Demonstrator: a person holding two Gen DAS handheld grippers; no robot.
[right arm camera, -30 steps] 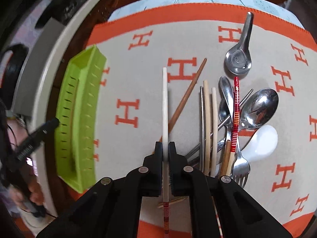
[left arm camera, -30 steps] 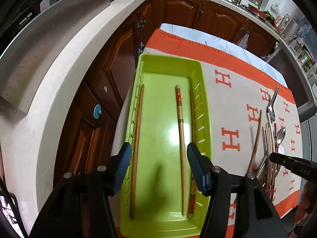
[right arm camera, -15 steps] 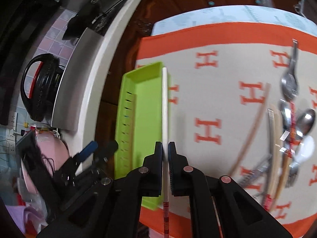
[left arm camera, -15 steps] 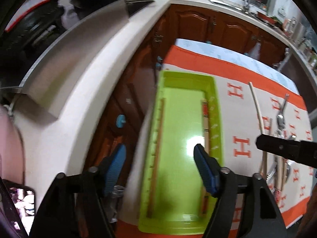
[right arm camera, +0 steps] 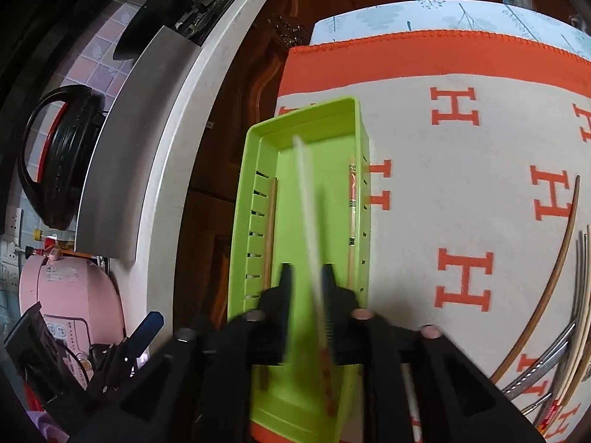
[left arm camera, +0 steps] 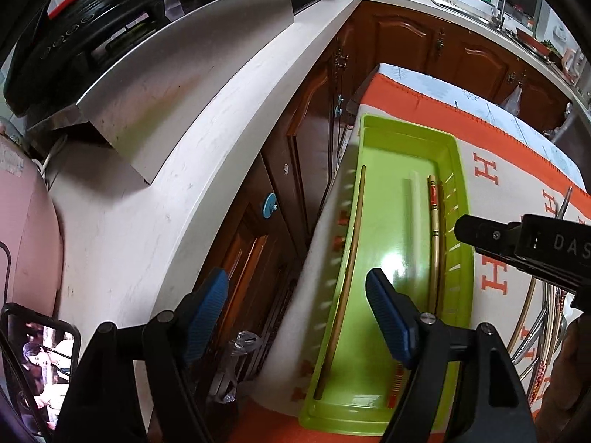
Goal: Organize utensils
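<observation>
- The right gripper (right arm camera: 308, 288) hangs over the near end of the green tray (right arm camera: 240, 199); its jaws are opening, and the white chopstick (right arm camera: 306, 199) lies blurred in the gap between them, free of the pads and slanting along the tray's length.
- From the left wrist view the same white chopstick (left arm camera: 413, 214) shows pale above the tray floor, beside a gold chopstick with a red band (left arm camera: 434, 221) that lies along the right wall.
- A plain wooden chopstick (left arm camera: 351, 258) lies along the slotted left wall of the green tray (left arm camera: 461, 199).
- The left gripper (left arm camera: 295, 310) is spread wide with nothing between its blue pads (left arm camera: 205, 310); it sits over the tray's left edge and the gap beside the cabinet.
- The tray rests on an orange-and-cream cloth printed with H letters (right arm camera: 461, 192).
- The remaining utensils (right arm camera: 554, 313), long chopsticks and metal handles, lie bunched on the cloth well to the right of the tray.
</observation>
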